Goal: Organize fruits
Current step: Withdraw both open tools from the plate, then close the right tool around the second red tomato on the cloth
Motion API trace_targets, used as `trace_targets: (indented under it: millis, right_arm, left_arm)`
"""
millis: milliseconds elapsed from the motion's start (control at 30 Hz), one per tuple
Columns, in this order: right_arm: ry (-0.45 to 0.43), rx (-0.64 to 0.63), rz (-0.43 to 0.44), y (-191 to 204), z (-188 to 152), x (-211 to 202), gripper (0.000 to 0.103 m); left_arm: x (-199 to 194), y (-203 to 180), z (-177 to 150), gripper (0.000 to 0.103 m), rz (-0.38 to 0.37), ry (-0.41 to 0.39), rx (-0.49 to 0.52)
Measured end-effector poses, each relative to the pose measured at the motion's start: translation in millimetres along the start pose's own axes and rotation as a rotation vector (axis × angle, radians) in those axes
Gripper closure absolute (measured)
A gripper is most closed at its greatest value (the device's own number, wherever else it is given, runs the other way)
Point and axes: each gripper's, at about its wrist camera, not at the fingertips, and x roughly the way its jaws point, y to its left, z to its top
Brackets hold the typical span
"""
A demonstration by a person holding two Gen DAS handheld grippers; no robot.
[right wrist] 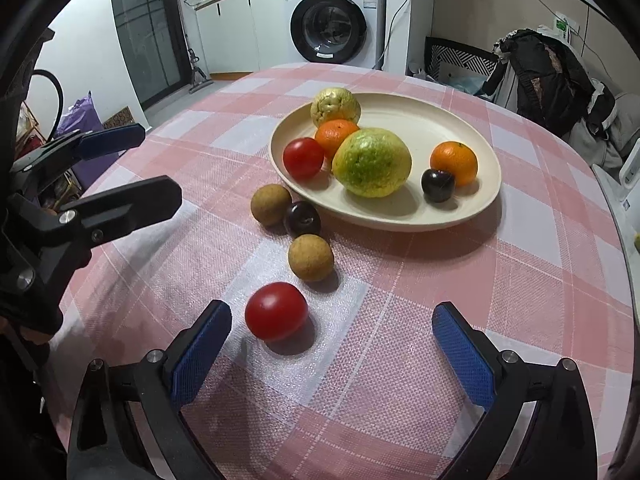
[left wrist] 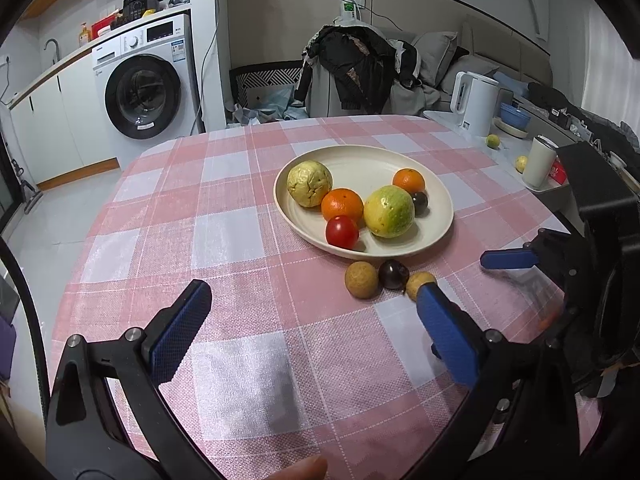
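Since four fruits lie loose on the bench, the step in hand looks to be gathering them onto the cream plate (right wrist: 486, 196). The right claw (right wrist: 334, 346) is spread wide and empty, the loose red tomato (right wrist: 276, 311) just ahead of its tips, nearer the left pad. A good pick would centre the tomato between the pads and close gently, as its smooth, glossy, round skin will likely roll or bruise. The left claw (left wrist: 316, 308) is also spread and holds nothing. Beyond the tomato sit two rough, matte brown longans (right wrist: 311, 257) and a dark shiny plum (right wrist: 302, 219) beside the rim. On the plate rest knobbly guavas, dimpled oranges and another tomato. The checked cloth is woven.
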Motion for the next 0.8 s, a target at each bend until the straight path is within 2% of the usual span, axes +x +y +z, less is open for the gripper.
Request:
trace_targets:
  millis: [167,433,600,800]
  right_arm:
    - [0.017,-0.025,-0.009,3,-1,4,0.001]
    - [0.025,-0.046,-0.022,4,-3,9,0.01]
    - [0.021,-0.028,-0.02,-3,-3,6,0.022]
    - [0.015,-0.029,-0.018,-2,-2,3,0.033]
  left_arm:
    - [4,0,-2,0.001,0.0,0.015,0.001]
    - [9,-3,-4,0.001,-0.001,0.032,0.01]
    - [11,-5,-5,0.001,0.002,0.039,0.019]
    - [13,-5,-6,0.001,0.003,0.046,0.02]
